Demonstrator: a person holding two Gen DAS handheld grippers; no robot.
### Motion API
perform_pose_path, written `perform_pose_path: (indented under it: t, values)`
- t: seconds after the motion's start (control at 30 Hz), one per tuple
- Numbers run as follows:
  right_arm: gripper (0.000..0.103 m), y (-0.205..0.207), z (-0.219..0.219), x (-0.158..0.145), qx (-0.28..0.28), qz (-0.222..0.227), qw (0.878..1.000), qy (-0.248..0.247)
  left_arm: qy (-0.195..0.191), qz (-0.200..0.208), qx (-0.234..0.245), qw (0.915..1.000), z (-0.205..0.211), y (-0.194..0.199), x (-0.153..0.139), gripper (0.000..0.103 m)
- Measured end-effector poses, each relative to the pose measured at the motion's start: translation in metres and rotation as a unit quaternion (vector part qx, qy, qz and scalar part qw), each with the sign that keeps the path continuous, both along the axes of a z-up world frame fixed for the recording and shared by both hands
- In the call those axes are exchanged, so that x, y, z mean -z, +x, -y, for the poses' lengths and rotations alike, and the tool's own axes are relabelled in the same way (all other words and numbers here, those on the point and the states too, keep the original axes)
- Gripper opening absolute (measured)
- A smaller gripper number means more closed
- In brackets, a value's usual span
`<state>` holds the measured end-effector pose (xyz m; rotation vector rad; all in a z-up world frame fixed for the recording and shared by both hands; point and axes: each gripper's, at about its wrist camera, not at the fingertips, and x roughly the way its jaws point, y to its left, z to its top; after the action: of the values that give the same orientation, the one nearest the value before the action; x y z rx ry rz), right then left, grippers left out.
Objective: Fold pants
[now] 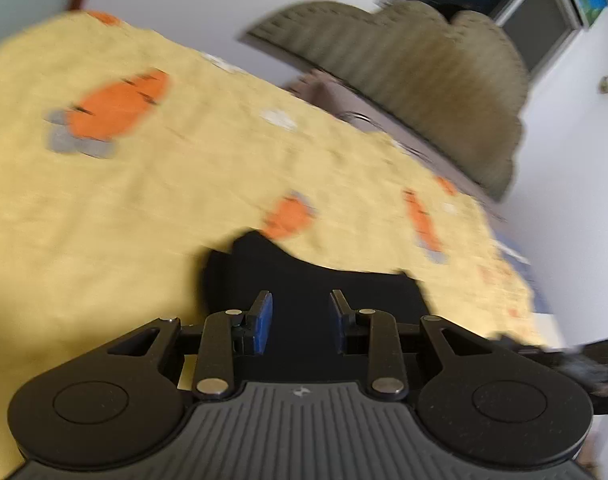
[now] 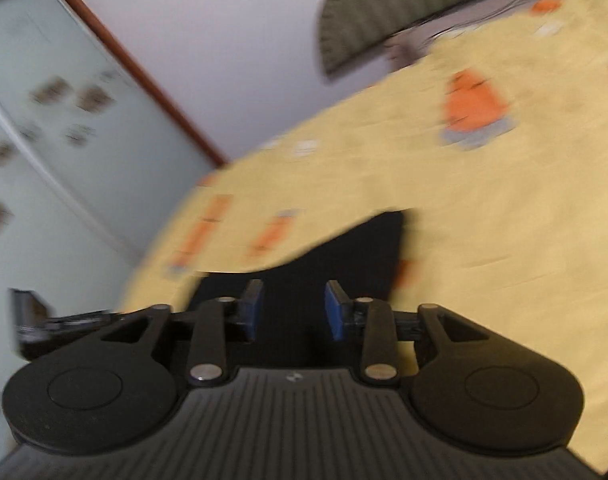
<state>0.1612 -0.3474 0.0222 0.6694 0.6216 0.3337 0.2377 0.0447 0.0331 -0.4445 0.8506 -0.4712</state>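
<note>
Soft, limp black fabric pants [image 1: 304,280] are being released — left gripper [image 1: 300,322] and right gripper [image 2: 290,310] partly open, holding nothing — best regripped along an edge.

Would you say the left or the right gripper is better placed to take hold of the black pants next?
Probably the left, narrowly. The left gripper has black pants cloth spreading wide beyond both pads. The right gripper also stands open over the pants, nearer a tapering edge on the yellow bedspread. Blur hides contact.

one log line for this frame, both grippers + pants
left gripper: open, nothing gripped | right gripper: open, nothing gripped | black pants: lying on yellow bedspread ahead of both | views blurred
</note>
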Motion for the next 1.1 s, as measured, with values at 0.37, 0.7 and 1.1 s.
perform_pose_path:
  t: [0.37, 0.7, 1.1]
  values:
    - [0.041, 0.024, 0.024, 0.073, 0.077, -0.08, 0.99, 0.091, 0.114, 0.038, 0.039, 0.992, 0.06, -0.011, 0.018, 0.071]
    - [0.048, 0.119, 0.002, 0.072, 0.087, -0.094, 0.992, -0.019, 0.184, 0.029, 0.016, 0.9823, 0.087, 0.055, 0.044, 0.083]
    - [0.048, 0.169, -0.033, 0.075, 0.06, -0.096, 0.984, -0.134, 0.284, 0.076, 0.011, 0.9557, 0.113, 0.057, 0.051, 0.086]
